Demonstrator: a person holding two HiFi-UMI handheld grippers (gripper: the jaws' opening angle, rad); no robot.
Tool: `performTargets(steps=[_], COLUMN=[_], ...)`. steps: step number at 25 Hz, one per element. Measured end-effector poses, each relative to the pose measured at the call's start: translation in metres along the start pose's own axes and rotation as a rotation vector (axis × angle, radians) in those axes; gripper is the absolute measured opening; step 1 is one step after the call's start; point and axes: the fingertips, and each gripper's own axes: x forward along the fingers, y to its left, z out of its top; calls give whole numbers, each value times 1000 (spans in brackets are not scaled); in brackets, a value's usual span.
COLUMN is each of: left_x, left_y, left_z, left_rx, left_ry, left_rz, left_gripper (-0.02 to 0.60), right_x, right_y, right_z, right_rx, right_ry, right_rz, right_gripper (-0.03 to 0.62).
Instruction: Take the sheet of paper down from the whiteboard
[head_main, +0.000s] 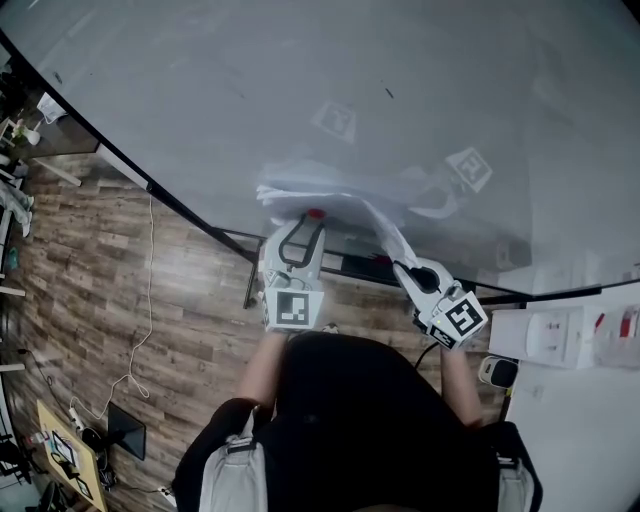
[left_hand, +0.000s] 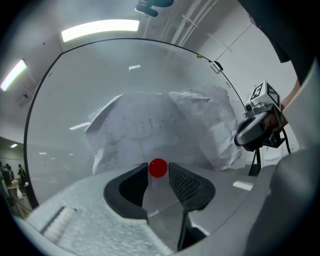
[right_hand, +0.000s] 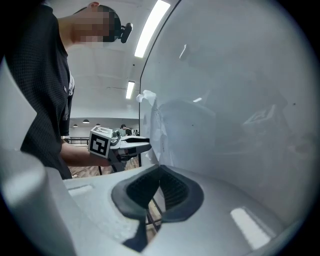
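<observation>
Head view: beneath you runs a wood-plank floor (head_main: 110, 270), crossed by a thin white cable (head_main: 150, 290) that leads toward a power strip (head_main: 75, 415) at the lower left, while a white desk (head_main: 585, 430) fills the lower right corner. Gripper views: above you, long ceiling light strips (left_hand: 100, 29) glow against a pale ceiling, and a dim hall with small round lamps (right_hand: 86, 121) recedes behind.

Illegible print on sheet of paper (left_hand: 165, 125), lower edge behind left hand-held gripper (left_hand: 158, 170)
</observation>
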Motion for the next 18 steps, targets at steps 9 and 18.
performTargets(steps=[9,18], left_x=[9,12], left_y=[1,3], left_z=[-1,1], left_rx=[-22,-34], left_ry=[11,21], left_rz=[40,120], left_gripper=[171,152], right_x=[-2,-5], right_y=[-1,-3], right_z=[1,1], right_rx=[8,23], right_ry=[-9,-15], right_rz=[-21,-30], right_gripper=[5,5])
